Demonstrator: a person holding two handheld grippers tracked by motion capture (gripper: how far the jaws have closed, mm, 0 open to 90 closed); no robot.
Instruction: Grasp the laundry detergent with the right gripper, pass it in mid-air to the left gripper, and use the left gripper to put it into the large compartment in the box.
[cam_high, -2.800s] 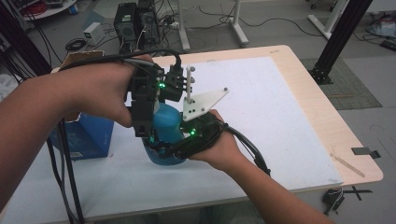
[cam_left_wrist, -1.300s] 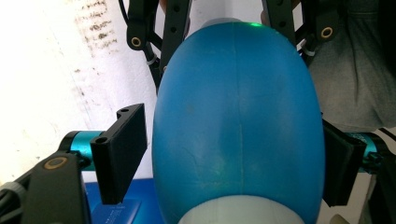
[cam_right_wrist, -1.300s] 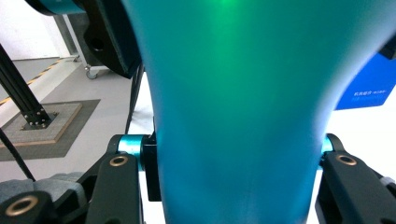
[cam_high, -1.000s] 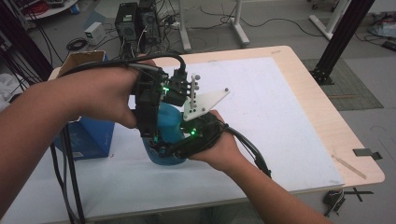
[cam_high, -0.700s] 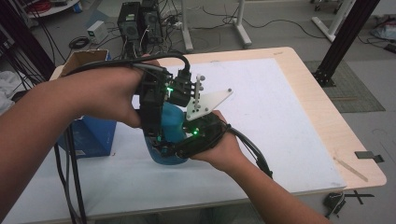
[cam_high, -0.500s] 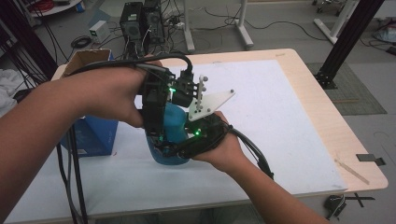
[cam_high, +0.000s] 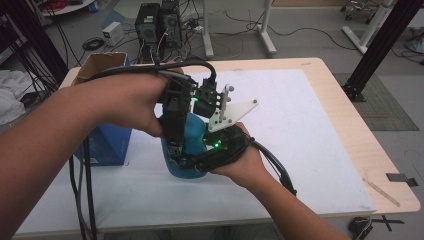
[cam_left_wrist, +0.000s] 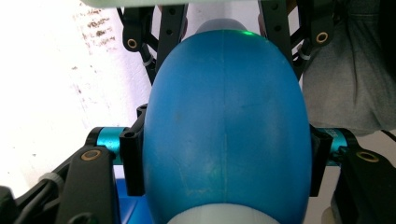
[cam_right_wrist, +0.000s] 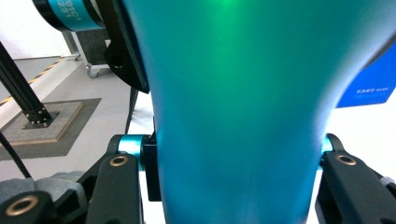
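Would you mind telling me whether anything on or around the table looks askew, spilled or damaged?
Nothing stands out. The blue bottle stands upright on the white table, clamped by the left tool and right tool. No spill shows. The blue box sits squarely beside it.

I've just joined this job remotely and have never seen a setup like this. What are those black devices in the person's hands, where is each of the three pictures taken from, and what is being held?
A person works with a tool in each hand. The high view looks down on the white-covered table from above. The left hand-held gripper comes from above; the right hand-held gripper comes from the side. The other two pictures come from cameras riding on each tool, looking along its black jaws. Both grip one blue bottle: the left gripper view shows its rounded body between the pads, which have just been closing onto it; the right gripper view shows its narrower part clamped. A blue box stands at the table's left.
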